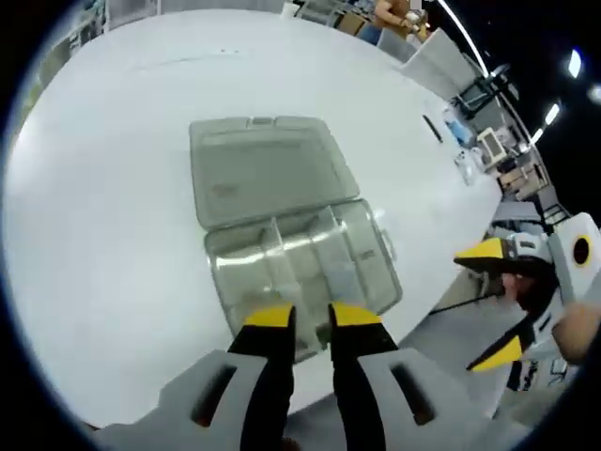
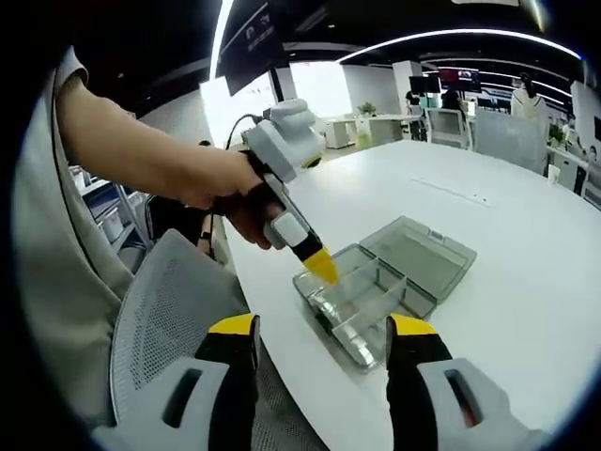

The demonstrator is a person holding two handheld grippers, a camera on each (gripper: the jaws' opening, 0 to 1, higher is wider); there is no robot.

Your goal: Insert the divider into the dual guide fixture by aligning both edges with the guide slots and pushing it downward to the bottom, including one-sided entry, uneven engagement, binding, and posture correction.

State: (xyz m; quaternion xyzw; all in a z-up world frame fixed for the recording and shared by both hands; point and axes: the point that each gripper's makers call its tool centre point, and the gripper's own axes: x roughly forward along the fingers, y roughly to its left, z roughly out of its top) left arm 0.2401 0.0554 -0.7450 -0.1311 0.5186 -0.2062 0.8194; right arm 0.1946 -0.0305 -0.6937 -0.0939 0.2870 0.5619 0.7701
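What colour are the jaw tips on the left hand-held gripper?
Yellow, on black jaws; the left hand-held gripper shows it best in the left gripper view.

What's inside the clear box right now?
The clear box lies open on the white table; clear dividers split it into compartments. Left gripper covers its near edge, so contents there stay hidden.

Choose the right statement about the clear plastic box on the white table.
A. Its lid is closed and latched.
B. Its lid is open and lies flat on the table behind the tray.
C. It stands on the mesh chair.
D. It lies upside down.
B: in the left gripper view the lid is folded back flat on the white table, and the divided tray of the clear box stands open.
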